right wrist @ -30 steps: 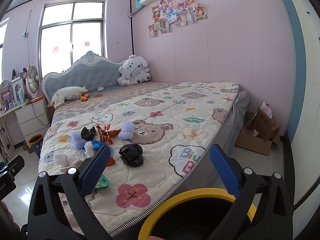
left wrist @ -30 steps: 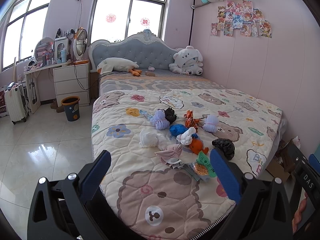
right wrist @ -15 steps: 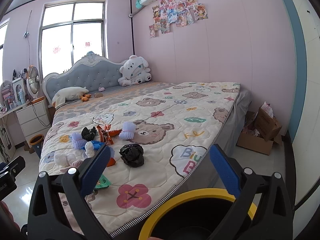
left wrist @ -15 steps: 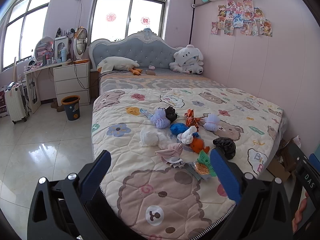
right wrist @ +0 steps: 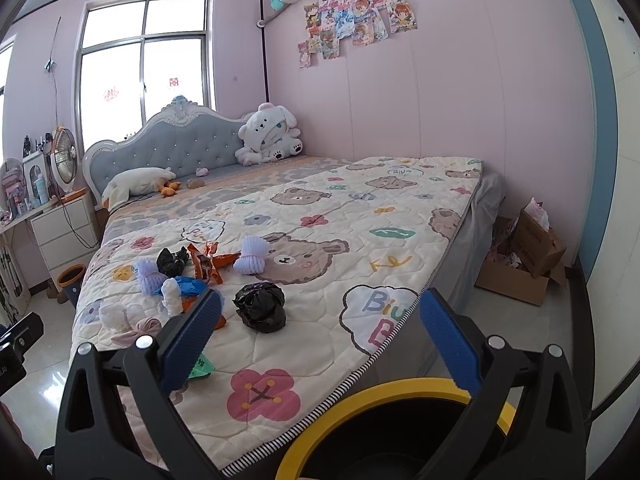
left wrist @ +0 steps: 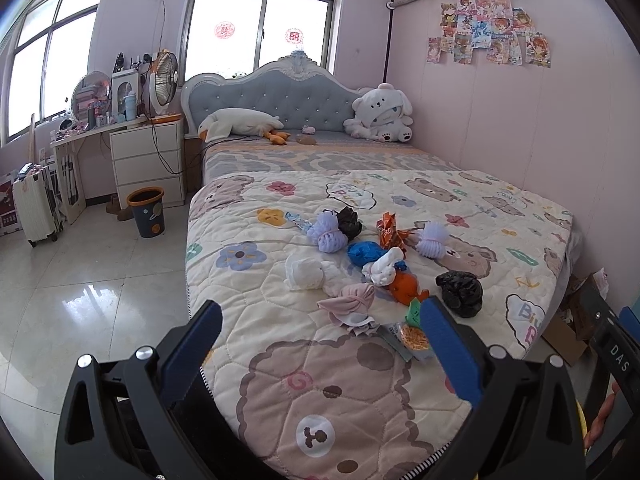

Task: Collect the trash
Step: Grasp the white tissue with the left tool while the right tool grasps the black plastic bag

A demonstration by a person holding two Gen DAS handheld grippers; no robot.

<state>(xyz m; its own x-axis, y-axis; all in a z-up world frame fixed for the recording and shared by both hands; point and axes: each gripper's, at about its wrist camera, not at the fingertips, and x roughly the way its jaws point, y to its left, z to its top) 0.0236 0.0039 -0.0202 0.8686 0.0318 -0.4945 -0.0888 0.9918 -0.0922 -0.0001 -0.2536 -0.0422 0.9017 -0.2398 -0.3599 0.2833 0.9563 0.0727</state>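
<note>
On the bear-print quilt (left wrist: pixel 328 400), scattered trash is seen: a black crumpled bag (left wrist: pixel 459 288), an orange wrapper (left wrist: pixel 390 229) and purple foam nets (left wrist: pixel 328 236). The left gripper (left wrist: pixel 320 344) is held spread wide, empty. The right gripper (right wrist: pixel 316 332) is likewise spread above a yellow-rimmed bin (right wrist: pixel 384 396) at 6 o'clock.

Left gripper (left wrist: pixel 320 344) jaws spread wide, right gripper (right wrist: pixel 320 332) likewise, both empty

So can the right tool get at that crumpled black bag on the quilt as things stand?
Probably yes. The right tool is open and empty, the black bag lies apart from the other trash, and nothing stands between them.
</note>
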